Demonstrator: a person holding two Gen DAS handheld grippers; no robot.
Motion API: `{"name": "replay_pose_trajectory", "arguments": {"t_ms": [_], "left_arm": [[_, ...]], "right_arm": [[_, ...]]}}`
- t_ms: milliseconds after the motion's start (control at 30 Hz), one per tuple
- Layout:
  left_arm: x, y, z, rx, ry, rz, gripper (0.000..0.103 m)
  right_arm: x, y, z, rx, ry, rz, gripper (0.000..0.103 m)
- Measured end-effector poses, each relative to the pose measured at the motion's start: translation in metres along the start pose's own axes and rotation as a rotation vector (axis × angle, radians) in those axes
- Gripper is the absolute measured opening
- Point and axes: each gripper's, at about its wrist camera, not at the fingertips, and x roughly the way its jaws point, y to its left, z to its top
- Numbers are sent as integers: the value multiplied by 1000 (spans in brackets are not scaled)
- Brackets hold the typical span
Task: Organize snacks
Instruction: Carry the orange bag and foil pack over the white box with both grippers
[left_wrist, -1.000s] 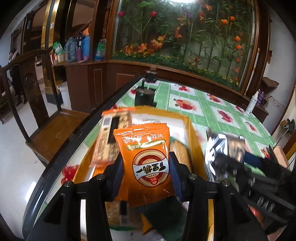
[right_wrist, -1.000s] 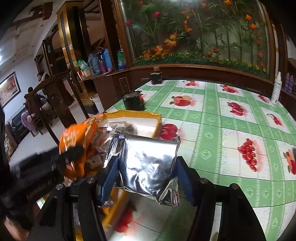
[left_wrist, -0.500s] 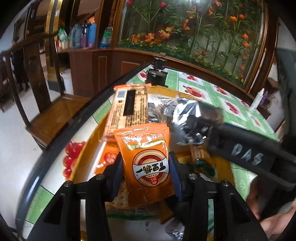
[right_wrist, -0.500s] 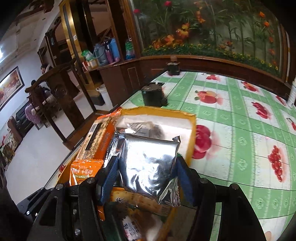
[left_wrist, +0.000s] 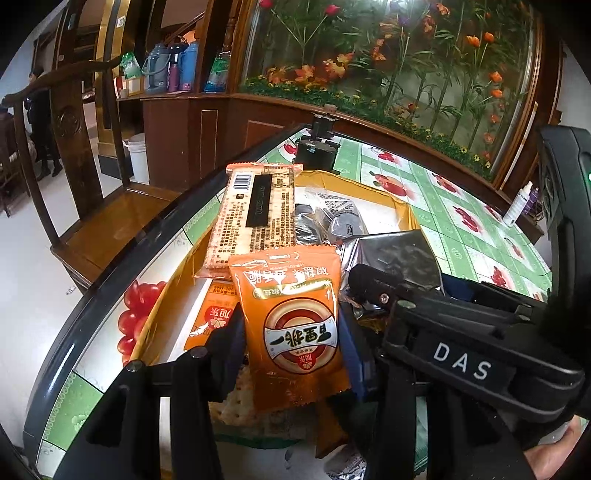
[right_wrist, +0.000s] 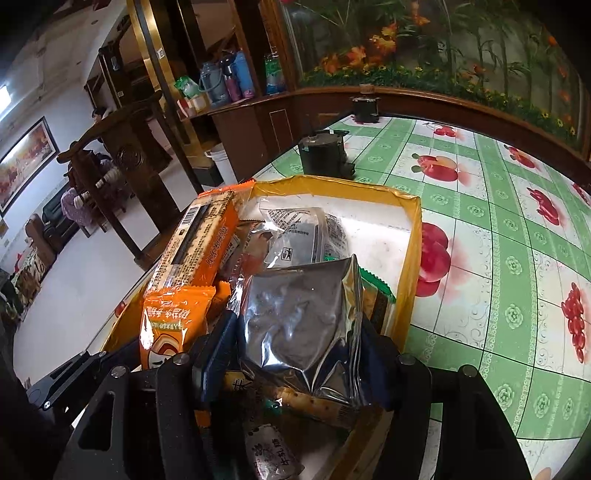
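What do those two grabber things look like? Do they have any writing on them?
Both are black. The left gripper and right gripper each have two chunky angular arms with round silver bolts and dark blue pads on the inside of the fingers. The left wrist view shows the right one's side, with a label in white letters reading DAS.

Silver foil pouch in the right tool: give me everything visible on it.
The silver foil pouch is a plain, unprinted metallic packet, crinkled and slightly puffed, with sealed flat edges. It is clamped at its two sides by the right tool, pads pressing on it, held upright and tilted over the yellow box of snacks. In the left wrist view it shows beside the orange packet held by the left tool; contact between them is unclear.
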Motion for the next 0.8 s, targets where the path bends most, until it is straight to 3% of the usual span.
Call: {"name": "replay_pose_trajectory", "arguments": {"t_ms": [300,600,800], "left_arm": [[-1,-2,-2,14,-5,35,48],[-1,-2,-2,41,6,115,74],[-10,-8,-2,56,0,139,84]], "right_arm": [[-1,2,-1,-12,3,-12,67],[-12,13,-6,-84,-34,-91,75],[-28,19,-8,-123,-90,-112,78]]}}
